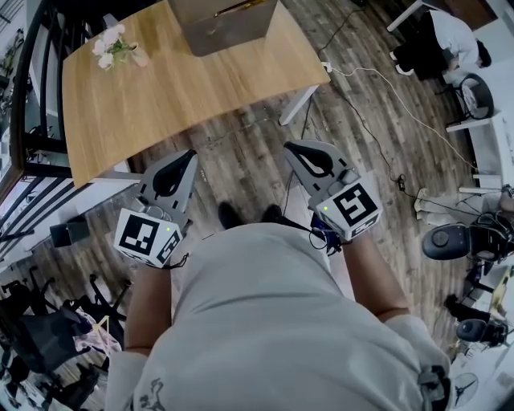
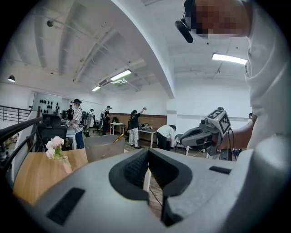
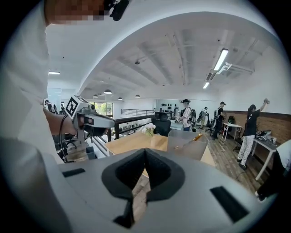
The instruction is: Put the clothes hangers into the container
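A grey container (image 1: 225, 28) stands at the far edge of the wooden table (image 1: 185, 88), and a wooden hanger (image 1: 237, 6) pokes out of its top. The same container (image 2: 103, 148) and hanger (image 2: 117, 138) appear in the left gripper view, and the container (image 3: 188, 148) in the right gripper view. My left gripper (image 1: 186, 155) is shut and empty, held over the floor short of the table's near edge. Level with it, my right gripper (image 1: 295, 147) is also shut with nothing in it, near the table's right corner. Both are close to my body.
A small vase of pale flowers (image 1: 112, 44) sits on the table's far left. A black railing (image 1: 32, 104) runs along the left. Cables (image 1: 377, 88) trail over the wood floor at right, near a seated person (image 1: 450, 40) and office chairs (image 1: 458, 241). Several people stand in the background.
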Demonstrator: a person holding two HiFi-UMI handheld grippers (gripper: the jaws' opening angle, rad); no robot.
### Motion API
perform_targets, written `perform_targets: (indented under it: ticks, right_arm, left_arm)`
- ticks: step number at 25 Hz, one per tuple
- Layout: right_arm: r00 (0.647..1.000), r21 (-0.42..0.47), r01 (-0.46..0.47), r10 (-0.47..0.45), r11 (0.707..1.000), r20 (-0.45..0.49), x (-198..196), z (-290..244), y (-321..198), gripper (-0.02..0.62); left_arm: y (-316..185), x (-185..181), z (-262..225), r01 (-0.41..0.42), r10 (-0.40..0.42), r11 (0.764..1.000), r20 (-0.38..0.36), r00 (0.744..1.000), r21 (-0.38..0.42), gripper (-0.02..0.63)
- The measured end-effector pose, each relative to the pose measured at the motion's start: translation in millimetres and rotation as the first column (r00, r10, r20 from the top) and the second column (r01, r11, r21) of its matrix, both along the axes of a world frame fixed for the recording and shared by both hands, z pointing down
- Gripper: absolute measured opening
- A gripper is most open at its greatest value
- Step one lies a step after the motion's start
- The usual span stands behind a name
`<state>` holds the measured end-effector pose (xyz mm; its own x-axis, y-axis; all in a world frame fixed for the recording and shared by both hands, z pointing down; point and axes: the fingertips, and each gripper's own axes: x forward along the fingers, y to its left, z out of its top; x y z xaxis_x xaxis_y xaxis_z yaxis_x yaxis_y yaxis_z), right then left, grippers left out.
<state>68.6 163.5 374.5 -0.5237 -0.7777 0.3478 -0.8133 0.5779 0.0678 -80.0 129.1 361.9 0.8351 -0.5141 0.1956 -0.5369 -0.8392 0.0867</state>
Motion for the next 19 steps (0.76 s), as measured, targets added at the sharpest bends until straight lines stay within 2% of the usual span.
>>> perform_targets:
  ticks: [6, 19]
  right_arm:
    - [1.0, 0.017, 0.002, -0.002, 1.0, -0.001, 4.8, -1.1, -4.1, 0.005]
    - [1.0, 0.031, -0.003, 0.003, 1.0, -0.011, -12.8, -11.1, -6.3, 0.005]
  left_arm:
    - [-1.2, 1.9, -1.0, 0.003, -0.004, 1.0, 0.002, 1.0, 0.003, 0.006]
    - [-4.9, -9.5, -9.1, -0.022, 0.022, 1.0, -0.009, 1.0, 0.02, 0.006]
